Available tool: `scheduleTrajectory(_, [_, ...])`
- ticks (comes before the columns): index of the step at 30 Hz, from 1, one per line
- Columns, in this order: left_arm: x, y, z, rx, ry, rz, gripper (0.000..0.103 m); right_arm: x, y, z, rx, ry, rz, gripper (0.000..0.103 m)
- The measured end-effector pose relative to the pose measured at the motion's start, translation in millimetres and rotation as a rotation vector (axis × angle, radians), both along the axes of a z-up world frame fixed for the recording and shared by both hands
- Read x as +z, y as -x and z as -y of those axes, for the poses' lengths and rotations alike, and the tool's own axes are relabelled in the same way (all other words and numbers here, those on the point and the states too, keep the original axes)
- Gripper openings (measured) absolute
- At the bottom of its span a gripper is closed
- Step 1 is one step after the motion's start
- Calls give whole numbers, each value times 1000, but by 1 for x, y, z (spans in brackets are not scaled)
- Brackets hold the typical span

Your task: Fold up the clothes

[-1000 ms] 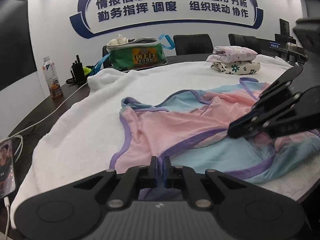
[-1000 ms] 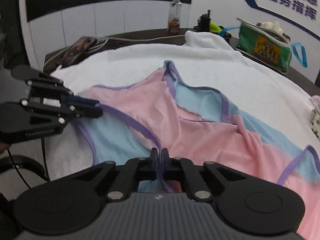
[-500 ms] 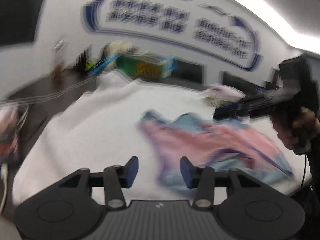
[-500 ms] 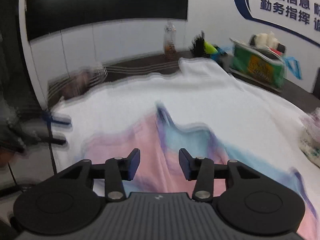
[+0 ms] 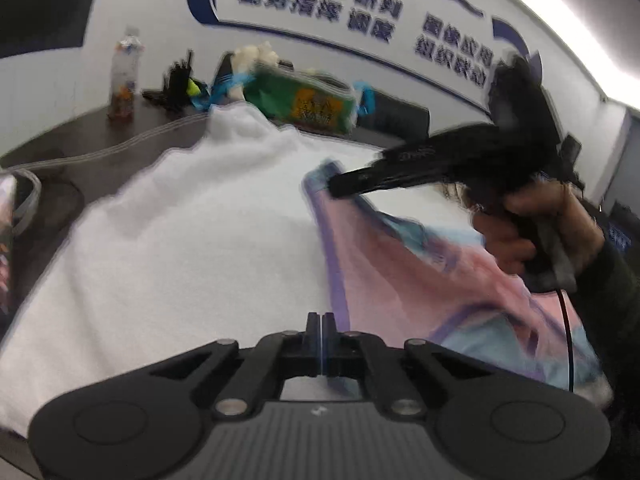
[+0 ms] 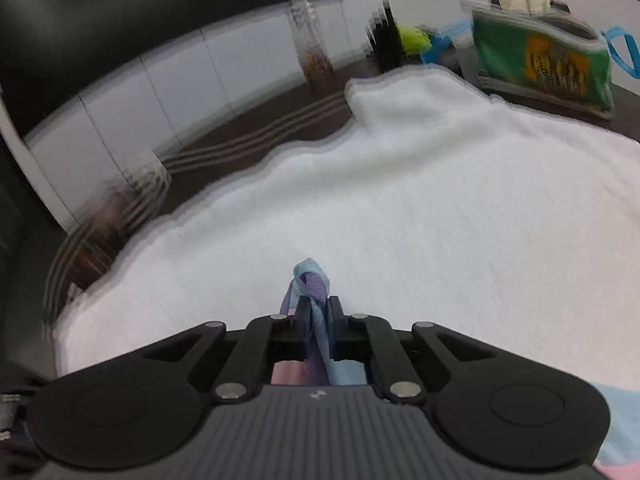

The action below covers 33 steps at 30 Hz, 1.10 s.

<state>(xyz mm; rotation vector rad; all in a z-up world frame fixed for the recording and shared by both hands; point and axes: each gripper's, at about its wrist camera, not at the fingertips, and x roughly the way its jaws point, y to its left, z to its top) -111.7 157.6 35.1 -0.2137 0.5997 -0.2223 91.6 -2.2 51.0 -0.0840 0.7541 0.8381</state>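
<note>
A pink and light-blue garment with purple trim (image 5: pixel 404 276) lies on a white towel (image 5: pixel 192 248) over the table. My left gripper (image 5: pixel 321 320) is shut at the garment's near purple edge; a thin strip of cloth shows between the fingers. My right gripper (image 6: pixel 318 308) is shut on the garment's blue and purple corner (image 6: pixel 312 280), which pokes up between its fingers. In the left wrist view the right gripper (image 5: pixel 340 188) holds that far corner a little above the towel.
A green bag (image 5: pixel 304 100) with blue handles, a drink bottle (image 5: pixel 124 76) and black items (image 5: pixel 176 84) stand on the dark table behind the towel. A cable (image 5: pixel 100 152) runs along the left side. The view is motion-blurred.
Both grippers let go of the lower hem, opened, moved to new spots, and are shut again. The right gripper now holds the garment's far corner; the left is at the near side edge.
</note>
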Motion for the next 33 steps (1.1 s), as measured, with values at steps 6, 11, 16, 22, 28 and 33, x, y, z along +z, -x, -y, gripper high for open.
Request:
scheduleTrajectory(6, [58, 27, -9, 82, -55, 210, 0, 42, 14, 32, 51, -255, 128, 7])
scheduleTrajectory(11, [49, 5, -6, 243, -117, 110, 7, 45, 41, 83, -45, -247, 147, 51])
scheduleTrajectory(16, [27, 4, 44, -65, -34, 83, 35, 28, 78, 150, -227, -96, 109, 55])
scheduleTrajectory(22, [-4, -8, 127, -437, -32, 9, 42, 6, 123, 231, -443, 87, 61, 58])
scheduleTrajectory(28, [-27, -16, 131, -428, -91, -88, 1, -32, 217, 252, -425, 41, 46, 42])
scheduleTrajectory(33, [-15, 4, 108, -352, -73, -114, 3, -38, 223, 248, -388, 18, 43, 4])
